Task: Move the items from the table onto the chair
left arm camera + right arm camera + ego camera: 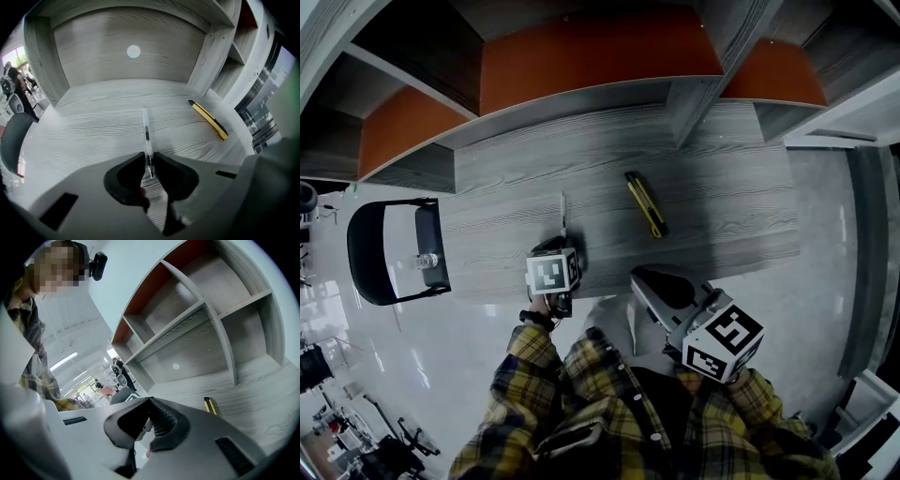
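Our left gripper (pixel 149 164) pinches the clear pen's (pixel 146 129) near end on the table (pixel 84 136). Our right gripper (pixel 148 418) is closed and empty. Next we should lift the pen and carry it left to the chair (pixel 358 253).

Table (pixel 722 187) matt grey woodgrain; pen (pixel 146 131) clear plastic; floor (pixel 441 347) glossy.
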A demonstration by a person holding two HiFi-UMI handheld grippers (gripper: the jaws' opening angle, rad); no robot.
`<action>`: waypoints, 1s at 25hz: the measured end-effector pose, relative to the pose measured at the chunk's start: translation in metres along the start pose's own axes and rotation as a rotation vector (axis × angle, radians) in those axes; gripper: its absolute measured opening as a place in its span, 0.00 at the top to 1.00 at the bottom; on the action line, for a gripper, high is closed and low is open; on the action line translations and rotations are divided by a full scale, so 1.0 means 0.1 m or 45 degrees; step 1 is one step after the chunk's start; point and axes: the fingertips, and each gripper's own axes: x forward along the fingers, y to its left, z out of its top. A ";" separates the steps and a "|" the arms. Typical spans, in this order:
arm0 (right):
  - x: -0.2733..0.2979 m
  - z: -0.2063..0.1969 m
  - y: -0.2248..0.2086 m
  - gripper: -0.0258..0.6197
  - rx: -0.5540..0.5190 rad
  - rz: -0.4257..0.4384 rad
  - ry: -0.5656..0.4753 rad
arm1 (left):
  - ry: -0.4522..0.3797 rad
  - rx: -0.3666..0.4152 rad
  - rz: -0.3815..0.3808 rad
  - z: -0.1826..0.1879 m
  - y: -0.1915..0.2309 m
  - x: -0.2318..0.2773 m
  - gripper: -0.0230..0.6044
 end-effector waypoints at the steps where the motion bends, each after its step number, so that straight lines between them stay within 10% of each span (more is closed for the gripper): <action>1: -0.01 0.00 0.00 0.93 0.000 -0.002 0.000 | -0.012 -0.002 -0.009 0.02 -0.01 0.00 0.86; 10: -0.15 0.01 0.02 0.93 -0.031 -0.016 -0.021 | -0.026 -0.104 -0.073 -0.11 -0.05 0.01 0.87; 25: -0.11 0.34 0.25 0.93 -0.243 0.135 -0.014 | -0.386 -0.325 -0.098 0.16 0.06 -0.74 0.87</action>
